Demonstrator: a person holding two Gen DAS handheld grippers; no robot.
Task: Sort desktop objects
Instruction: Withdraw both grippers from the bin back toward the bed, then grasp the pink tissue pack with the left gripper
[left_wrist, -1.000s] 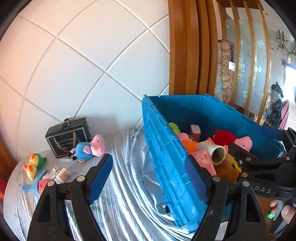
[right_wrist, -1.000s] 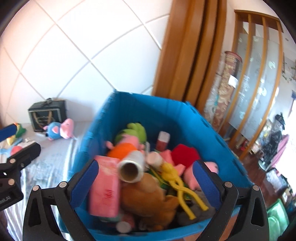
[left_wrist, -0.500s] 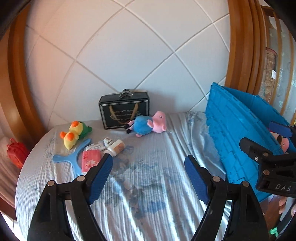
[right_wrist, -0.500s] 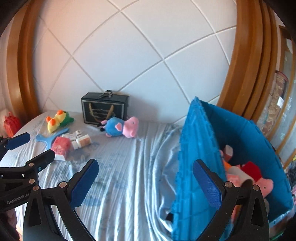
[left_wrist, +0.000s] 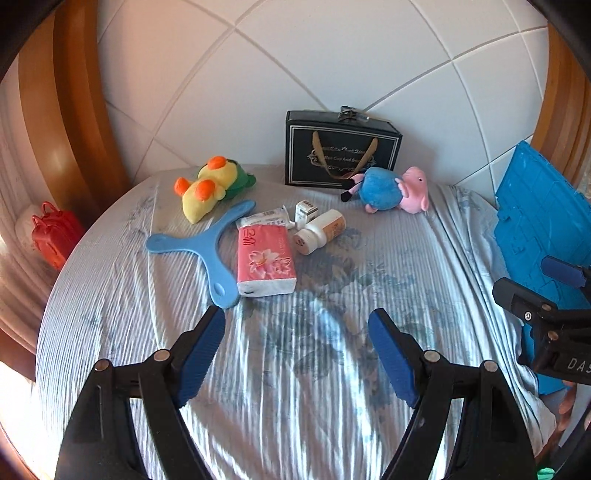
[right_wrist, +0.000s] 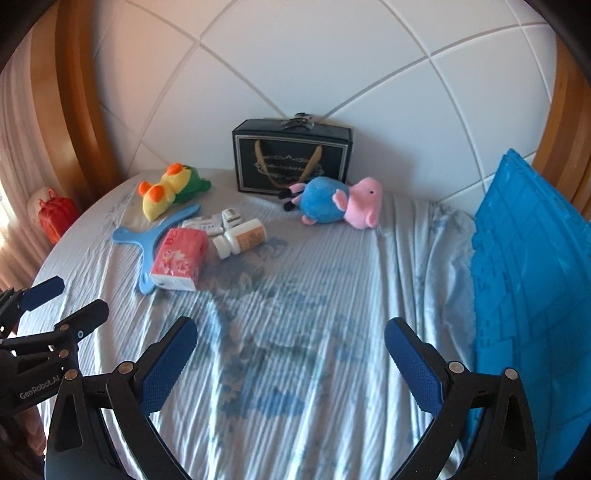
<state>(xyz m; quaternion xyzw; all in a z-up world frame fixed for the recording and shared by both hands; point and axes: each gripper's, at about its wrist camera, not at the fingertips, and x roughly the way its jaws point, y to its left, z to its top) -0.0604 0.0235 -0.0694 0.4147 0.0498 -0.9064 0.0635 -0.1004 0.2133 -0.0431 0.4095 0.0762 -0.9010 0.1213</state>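
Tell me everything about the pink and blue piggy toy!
The piggy toy is a soft plush with a pink head, a round blue body, and thin pink legs ending in black feet. It lies on its side on the striped cloth, snout pointing right. Its legs end is right in front of the black gift box. No gripper touches it.

The blue crate (right_wrist: 532, 280) is cut off at the right edge, its inside hidden. Lettering on the small white box (left_wrist: 306, 212) is too small to read. A red bag (left_wrist: 55, 232) at far left is partly hidden behind the tabletop (left_wrist: 110, 332) edge.
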